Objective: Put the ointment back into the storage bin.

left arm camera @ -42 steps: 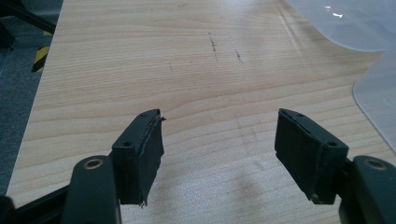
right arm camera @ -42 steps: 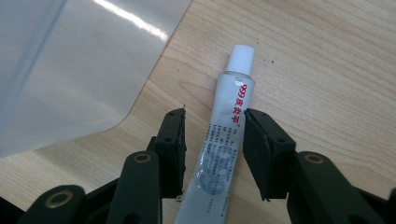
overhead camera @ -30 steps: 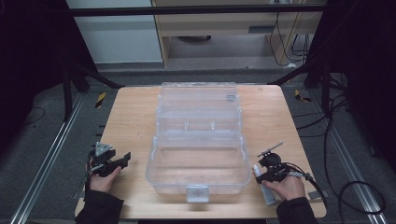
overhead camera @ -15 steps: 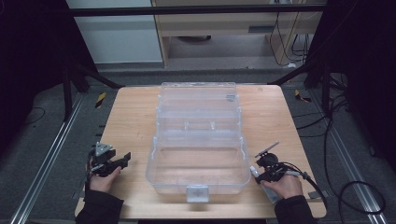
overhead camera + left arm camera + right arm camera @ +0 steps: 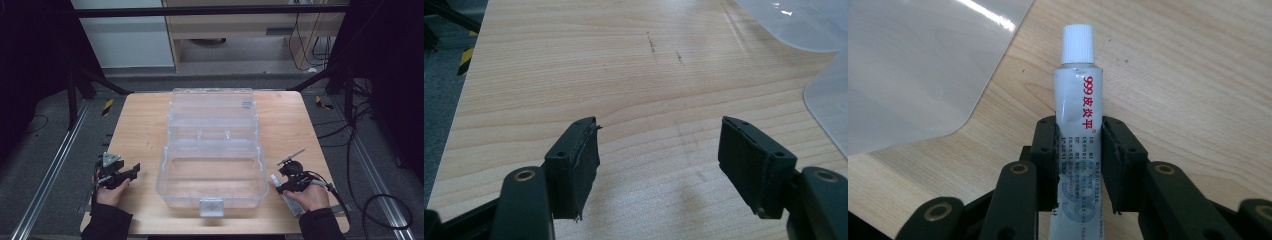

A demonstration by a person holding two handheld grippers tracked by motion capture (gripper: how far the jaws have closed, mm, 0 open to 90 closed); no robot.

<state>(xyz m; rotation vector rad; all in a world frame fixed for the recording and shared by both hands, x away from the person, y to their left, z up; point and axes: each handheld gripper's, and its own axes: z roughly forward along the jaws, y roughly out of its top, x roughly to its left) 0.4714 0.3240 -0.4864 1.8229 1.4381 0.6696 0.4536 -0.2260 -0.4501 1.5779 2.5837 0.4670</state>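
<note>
The right tool point(image 5: 1079, 150), low over the counter point(image 5: 145, 130) beside the clear box point(image 5: 212, 145), stays clamped on the white tube point(image 5: 1079, 125), while the left tool point(image 5: 659, 150) remains spread, unmoved.

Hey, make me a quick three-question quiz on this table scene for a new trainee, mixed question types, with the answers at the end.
1. True or false: the left gripper holds the tube.
2. What colour is the cap of the ointment tube?
3. The clear plastic box is: A) open, B) closed.

Key: 1. False, its jaws stand apart over bare table. 2. White. 3. A.
</note>
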